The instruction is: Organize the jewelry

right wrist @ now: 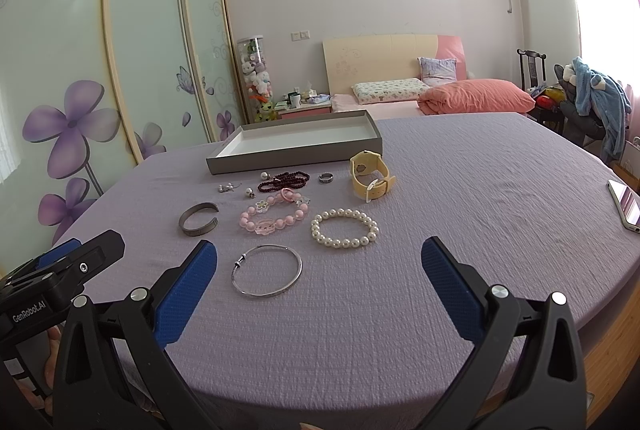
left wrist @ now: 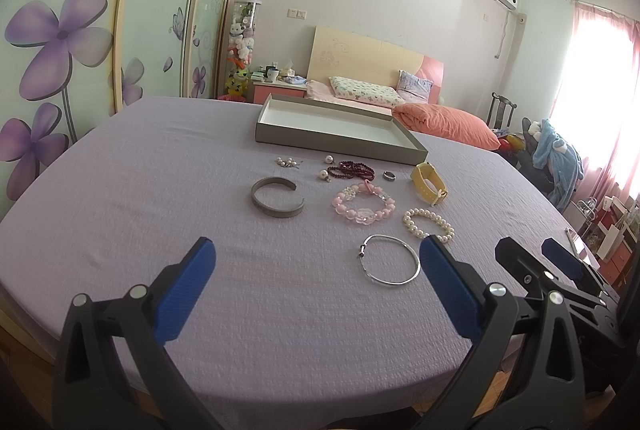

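Left wrist view: left claw (left wrist: 316, 262) spread wide and empty over the lavender-covered worktop (left wrist: 120, 214); right claw (left wrist: 532, 254) at 3 o'clock, likewise released.
Right wrist view: right claw (right wrist: 318, 258) gapes with nothing between its blue pads (right wrist: 448, 290).
Jewelry: all loose on the cloth, none yet in the grey tray (left wrist: 340, 144) at 12 o'clock.
Nearest piece: thin silver bangle (right wrist: 267, 271), just ahead of the right claw at 11 o'clock.
Beyond it: white pearl bracelet (right wrist: 345, 229), pink bead bracelet (right wrist: 272, 216), grey cuff (right wrist: 199, 219), yellow watch (right wrist: 370, 174), dark red beads (right wrist: 284, 181), ring (right wrist: 326, 178), pearl earrings (left wrist: 288, 163).
Step in hand: likely the first pick, the bangle.
Doing it well: lying flat, the thin bangle gives little to bite; straddle one rim section, close gently, lift clear of the pearls.
Risk: it may skid on the cloth.
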Demonstrator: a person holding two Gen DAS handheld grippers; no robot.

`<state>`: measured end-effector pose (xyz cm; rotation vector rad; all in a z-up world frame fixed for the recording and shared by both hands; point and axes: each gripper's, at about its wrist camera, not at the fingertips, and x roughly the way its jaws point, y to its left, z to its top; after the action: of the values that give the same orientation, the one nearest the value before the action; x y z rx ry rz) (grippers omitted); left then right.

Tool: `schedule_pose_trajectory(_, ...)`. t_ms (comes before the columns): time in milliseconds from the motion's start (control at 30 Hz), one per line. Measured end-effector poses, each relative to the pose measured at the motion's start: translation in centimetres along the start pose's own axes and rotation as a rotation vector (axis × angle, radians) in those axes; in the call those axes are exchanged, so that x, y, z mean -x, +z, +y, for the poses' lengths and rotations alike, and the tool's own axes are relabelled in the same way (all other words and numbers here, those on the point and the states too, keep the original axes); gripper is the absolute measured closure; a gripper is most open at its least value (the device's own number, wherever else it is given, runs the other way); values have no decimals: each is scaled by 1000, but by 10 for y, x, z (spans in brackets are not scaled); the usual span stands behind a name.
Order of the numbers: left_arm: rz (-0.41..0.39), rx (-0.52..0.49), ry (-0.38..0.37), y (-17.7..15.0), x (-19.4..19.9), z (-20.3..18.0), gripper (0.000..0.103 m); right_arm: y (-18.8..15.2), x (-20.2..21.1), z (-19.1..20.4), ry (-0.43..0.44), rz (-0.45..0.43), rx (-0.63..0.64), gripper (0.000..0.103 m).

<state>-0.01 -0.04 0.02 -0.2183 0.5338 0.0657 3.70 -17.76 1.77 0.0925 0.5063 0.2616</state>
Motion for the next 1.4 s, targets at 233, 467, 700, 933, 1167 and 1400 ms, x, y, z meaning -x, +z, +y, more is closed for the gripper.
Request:
schedule_pose_trajectory(233, 1, 0, 0, 0, 0, 0, 2, 0, 0, 0, 0, -1, 0, 1)
schedule_pose_trajectory(467, 1, 0, 0, 0, 0, 0, 2, 0, 0, -1, 0, 0, 0, 1)
schedule_pose_trajectory(700, 1, 2, 3, -1, 1, -3, 2, 0, 0, -1, 1, 0, -1, 1)
schedule_pose_trajectory(933, 1, 2, 3, -2, 2, -8, 2, 1, 0, 0, 0, 0, 0, 1)
schedule_pose_trajectory(1167, 1, 2, 3, -2, 2, -8, 2, 1, 0, 0, 0, 0, 0, 1)
schedule_pose_trajectory(1400, 2, 4, 5, 0, 2, -3, 2, 0, -1, 0, 1, 0, 0, 1)
